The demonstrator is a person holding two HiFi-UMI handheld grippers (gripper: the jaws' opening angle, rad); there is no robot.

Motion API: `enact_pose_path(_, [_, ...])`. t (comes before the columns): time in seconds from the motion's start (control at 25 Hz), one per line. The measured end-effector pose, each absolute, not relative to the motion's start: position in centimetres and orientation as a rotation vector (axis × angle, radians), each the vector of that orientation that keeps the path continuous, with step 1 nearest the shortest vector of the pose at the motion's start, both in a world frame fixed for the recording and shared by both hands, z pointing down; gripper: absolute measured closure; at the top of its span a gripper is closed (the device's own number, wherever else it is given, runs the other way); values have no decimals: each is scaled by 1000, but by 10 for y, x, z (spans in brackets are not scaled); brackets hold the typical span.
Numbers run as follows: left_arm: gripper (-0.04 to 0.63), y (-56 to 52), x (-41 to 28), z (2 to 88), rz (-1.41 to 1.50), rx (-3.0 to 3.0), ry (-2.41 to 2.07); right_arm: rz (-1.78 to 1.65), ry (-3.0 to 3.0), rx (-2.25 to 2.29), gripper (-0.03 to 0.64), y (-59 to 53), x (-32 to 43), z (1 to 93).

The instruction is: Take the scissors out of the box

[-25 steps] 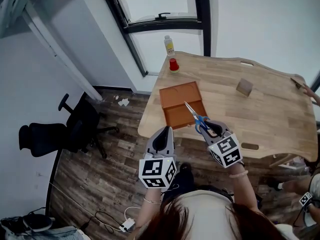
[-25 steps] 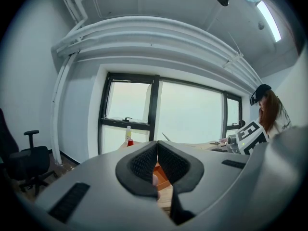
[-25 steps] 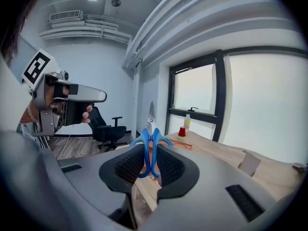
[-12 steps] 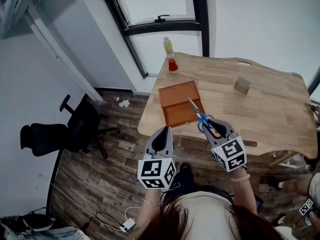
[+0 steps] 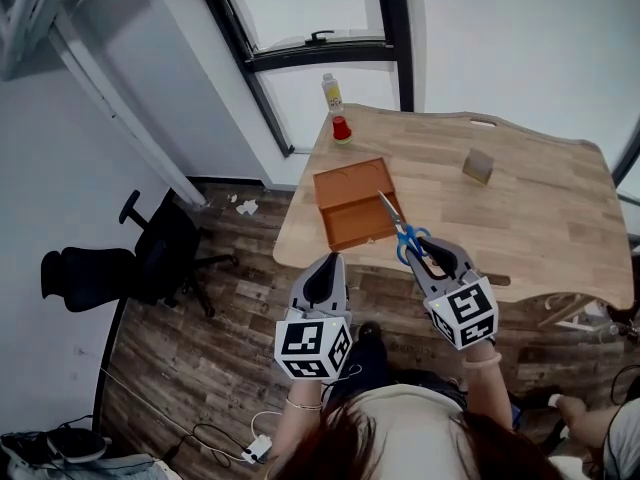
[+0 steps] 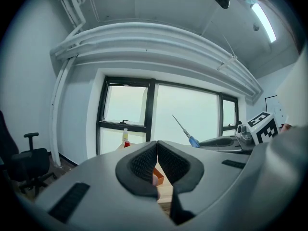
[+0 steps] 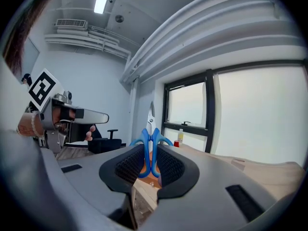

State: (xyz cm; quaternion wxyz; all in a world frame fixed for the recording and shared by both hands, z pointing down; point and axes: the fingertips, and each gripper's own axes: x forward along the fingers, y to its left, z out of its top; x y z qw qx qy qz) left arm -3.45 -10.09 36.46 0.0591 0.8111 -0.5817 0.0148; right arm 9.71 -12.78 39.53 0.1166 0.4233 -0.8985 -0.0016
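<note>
The blue-handled scissors [image 5: 401, 232] hang in the air above the table's near edge, blades pointing up and away over the box. My right gripper [image 5: 424, 252] is shut on their handles; in the right gripper view the scissors [image 7: 150, 139] stand upright between the pads. The open orange box [image 5: 350, 204] lies on the wooden table [image 5: 530, 218] near its left edge, apart from the scissors. My left gripper [image 5: 322, 271] hovers off the table's near edge, shut with nothing in it, its pads meeting in the left gripper view [image 6: 157, 148]. That view also catches the scissors [image 6: 186, 132].
A red cup [image 5: 342, 129] and a small bottle [image 5: 331, 92] stand at the table's far left corner. A small wooden block [image 5: 478, 166] sits to the right of the box. A black office chair [image 5: 120, 258] stands on the floor at the left.
My right gripper has lifted the scissors and drawn them back and to the right, away from the box. The left gripper has hardly shifted.
</note>
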Motion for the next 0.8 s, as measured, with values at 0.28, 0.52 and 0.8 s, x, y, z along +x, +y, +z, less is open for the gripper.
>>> enact_pose_path(0.28, [575,-88,-28,364,37,2471,-1748,-30,-2645,1260,508,-110,102,387])
enact_pose_path(0.52, [577,-81,-22,364,38,2480,-1738,-48,-2650,1273,508,-101,106,383])
enact_pose_path(0.8, [575,-79,-19,362,45,2487,-1732,-75,-2656,1275,508,-97,108,376])
